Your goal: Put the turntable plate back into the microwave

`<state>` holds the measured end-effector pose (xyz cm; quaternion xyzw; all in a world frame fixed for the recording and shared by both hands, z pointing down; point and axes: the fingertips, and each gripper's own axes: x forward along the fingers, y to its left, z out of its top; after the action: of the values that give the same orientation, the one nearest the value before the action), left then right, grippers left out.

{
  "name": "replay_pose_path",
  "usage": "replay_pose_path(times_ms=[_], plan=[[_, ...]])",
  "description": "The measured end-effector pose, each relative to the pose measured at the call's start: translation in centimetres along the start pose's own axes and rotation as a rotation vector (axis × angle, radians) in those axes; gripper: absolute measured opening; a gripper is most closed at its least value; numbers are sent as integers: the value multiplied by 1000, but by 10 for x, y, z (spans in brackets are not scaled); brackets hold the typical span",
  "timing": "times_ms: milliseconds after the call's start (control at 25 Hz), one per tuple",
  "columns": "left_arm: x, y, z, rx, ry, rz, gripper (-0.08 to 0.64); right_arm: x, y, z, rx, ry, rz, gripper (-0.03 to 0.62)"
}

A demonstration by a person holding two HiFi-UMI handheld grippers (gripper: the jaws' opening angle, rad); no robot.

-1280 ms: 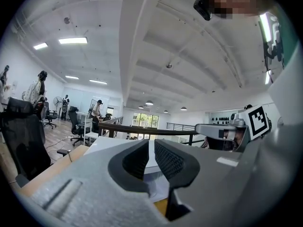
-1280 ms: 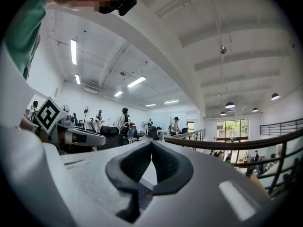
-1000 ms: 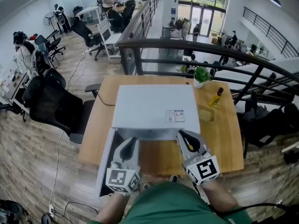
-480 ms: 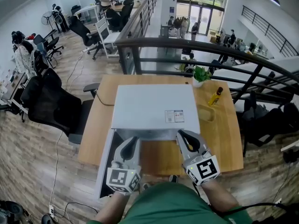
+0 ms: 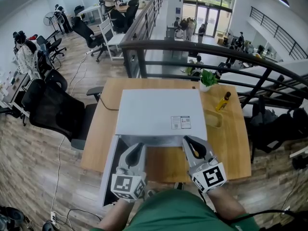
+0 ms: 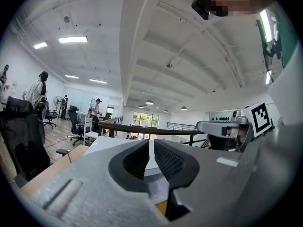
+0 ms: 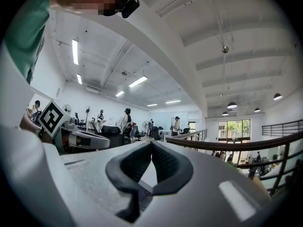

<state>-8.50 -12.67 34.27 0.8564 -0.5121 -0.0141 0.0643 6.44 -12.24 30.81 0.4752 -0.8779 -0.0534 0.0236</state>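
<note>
Plate is not surely in sight, and neither gripper has it. The table (image 5: 226, 148) carries the microwave (image 5: 159, 109), which sits square to the person with its mouth towards them. From the head view the white top hides the cavity. The door (image 5: 109, 172) hangs open at the left of that mouth.

Both grippers hover just before the opening, pointing level and straight into it. The left gripper (image 5: 138, 147) is beside the door, its jaws a thin slit apart with nothing between them. The right gripper (image 5: 188, 141) is at the other side, its jaws pressed together on nothing.

Low between the left jaws a glassy curve (image 6: 152, 188) shows at the mouth. That may be the plate's rim lying flat inside, but I cannot tell. A pale dish (image 5: 213, 118) lies on the table just right of the microwave, near a bottle (image 5: 222, 100). Whether it is the plate I cannot tell either.

My judgement is that if the curve is the plate, it lies dead ahead of the left jaws. If the dish is, the right gripper is nearer and must swing out to its right. Being round, the plate has no long axis, so it only needs to stay flat going in.
</note>
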Motion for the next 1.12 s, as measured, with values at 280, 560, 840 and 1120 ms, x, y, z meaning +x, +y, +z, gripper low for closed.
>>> replay_pose_path(times_ms=[280,560,840,1120], plan=[[3,8,-5,-12,0,16,41,5,1,-4,8,-6,17,3],[6,10,-8,-11,6,13,41,9,-1,-5,25,-9,4,3],[13,11,-13,-5,13,9,41,14,-5,-9,23,-8,1,3],[14,4,-14,1,19,12,41,9,-9,-9,19,-3,1,3]])
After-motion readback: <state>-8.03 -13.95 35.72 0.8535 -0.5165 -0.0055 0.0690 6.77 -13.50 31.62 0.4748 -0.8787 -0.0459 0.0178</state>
